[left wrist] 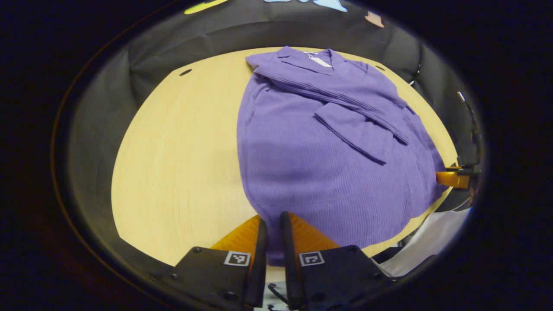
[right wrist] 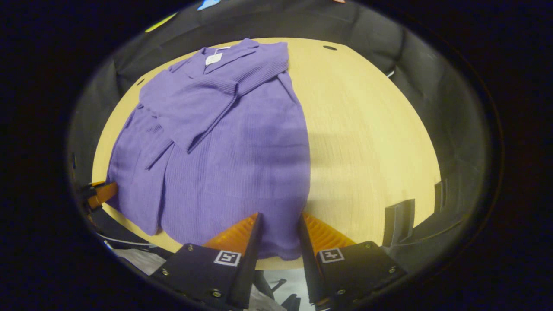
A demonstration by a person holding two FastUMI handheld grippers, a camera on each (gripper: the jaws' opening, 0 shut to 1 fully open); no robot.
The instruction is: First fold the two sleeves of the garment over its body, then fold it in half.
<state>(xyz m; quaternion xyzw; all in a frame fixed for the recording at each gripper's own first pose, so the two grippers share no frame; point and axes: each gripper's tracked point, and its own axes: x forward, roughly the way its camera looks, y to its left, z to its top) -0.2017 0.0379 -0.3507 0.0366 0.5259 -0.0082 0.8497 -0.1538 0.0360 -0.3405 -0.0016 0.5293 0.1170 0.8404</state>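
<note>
My left gripper sat at the near hem of the purple ribbed knit garment, its two fingers drawn close together with a narrow strip of the hem between them; I could not tell whether they truly pinched the cloth. My right gripper met the same hem at its other corner, its fingers set wider apart with purple fabric lying in the gap. In the left gripper view the right gripper showed far off at the garment's edge, and in the right gripper view the left one showed likewise.

The garment lay flat with its collar away from me. Both sleeves were folded across the chest, one over the other, their cuffs squared. The knit ran in fine vertical ribs and looked soft, and a small white tag sat inside the neck.

It rested on a pale wooden table with visible grain, ringed by the booth's black cloth wall.
</note>
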